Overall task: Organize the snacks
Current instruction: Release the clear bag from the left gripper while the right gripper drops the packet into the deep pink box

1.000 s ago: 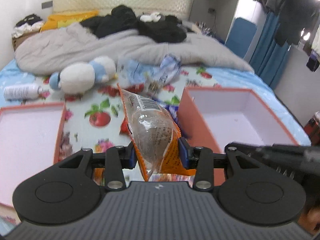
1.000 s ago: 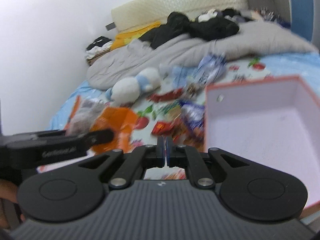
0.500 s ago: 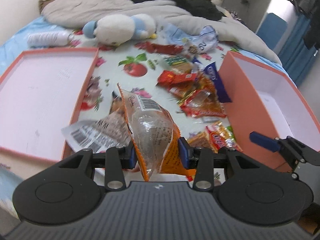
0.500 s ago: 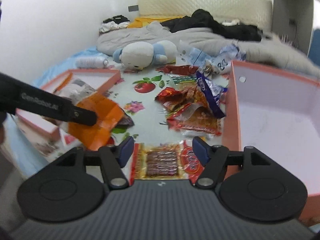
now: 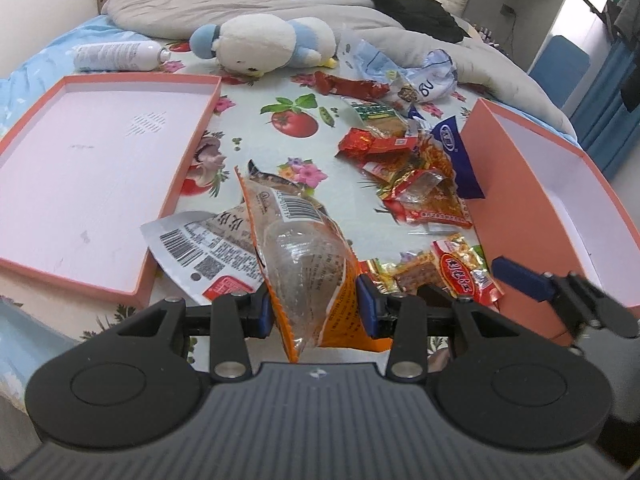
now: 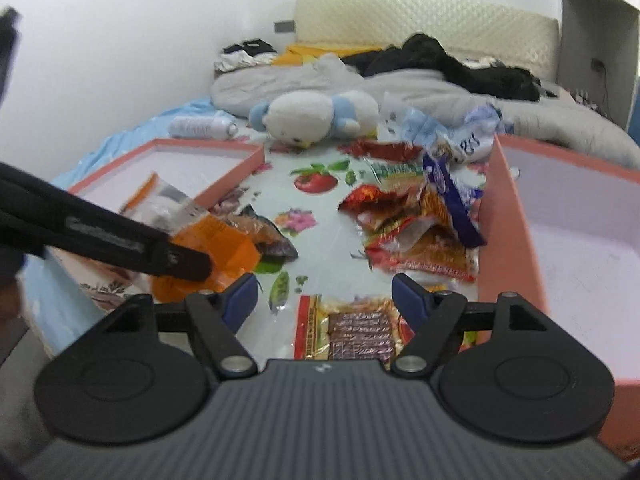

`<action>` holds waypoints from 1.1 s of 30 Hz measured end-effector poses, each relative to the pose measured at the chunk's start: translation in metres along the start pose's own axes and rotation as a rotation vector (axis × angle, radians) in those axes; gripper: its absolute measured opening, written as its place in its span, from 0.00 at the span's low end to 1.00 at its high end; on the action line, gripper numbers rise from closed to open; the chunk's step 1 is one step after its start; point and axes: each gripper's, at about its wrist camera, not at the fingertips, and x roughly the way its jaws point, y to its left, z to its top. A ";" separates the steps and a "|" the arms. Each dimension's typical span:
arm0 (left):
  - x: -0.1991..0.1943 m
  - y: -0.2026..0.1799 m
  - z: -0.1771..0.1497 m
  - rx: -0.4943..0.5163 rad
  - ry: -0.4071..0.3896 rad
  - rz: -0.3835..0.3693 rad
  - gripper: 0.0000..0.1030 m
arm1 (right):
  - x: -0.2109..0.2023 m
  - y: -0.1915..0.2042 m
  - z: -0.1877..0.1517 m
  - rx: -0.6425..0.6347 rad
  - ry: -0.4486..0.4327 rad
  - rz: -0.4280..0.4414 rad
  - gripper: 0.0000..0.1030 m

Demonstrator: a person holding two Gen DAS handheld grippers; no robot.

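My left gripper [image 5: 314,304] is shut on an orange-and-clear snack packet [image 5: 308,256], which stands upright between the blue pads low over the bed. The right wrist view shows the same packet [image 6: 228,252] at the left, pinched by the left gripper's black finger. My right gripper [image 6: 326,296] hovers over a red-and-yellow packet of brown bars [image 6: 356,332]. Its jaws are opening and the pads touch nothing. A pile of red, orange and blue snack packets [image 5: 420,184] lies between the two boxes.
A shallow orange tray [image 5: 176,184] lies at the left and a deep orange box [image 5: 500,184] at the right. A silver barcode packet [image 5: 200,248] lies by the tray. Behind are a plush toy [image 5: 264,44], a spray can [image 5: 116,56] and a grey duvet [image 5: 240,4].
Both grippers have come down toward the bed, so the snack pile now fills the views. The right gripper went from shut to wide open. The left still holds the orange packet.
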 end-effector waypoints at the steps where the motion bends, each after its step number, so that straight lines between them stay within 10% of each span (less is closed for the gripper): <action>1: 0.000 0.002 -0.001 -0.005 0.003 -0.003 0.45 | 0.007 0.000 -0.004 0.015 0.015 -0.020 0.73; 9: 0.001 0.009 -0.012 -0.020 0.016 -0.018 0.45 | 0.054 -0.012 -0.035 0.097 0.127 -0.136 0.70; 19: 0.007 0.008 -0.016 -0.040 0.016 -0.032 0.45 | 0.054 -0.014 -0.028 -0.014 0.209 -0.050 0.51; 33: -0.020 0.004 0.007 -0.033 -0.035 0.010 0.45 | 0.008 -0.005 0.011 -0.059 0.120 -0.026 0.51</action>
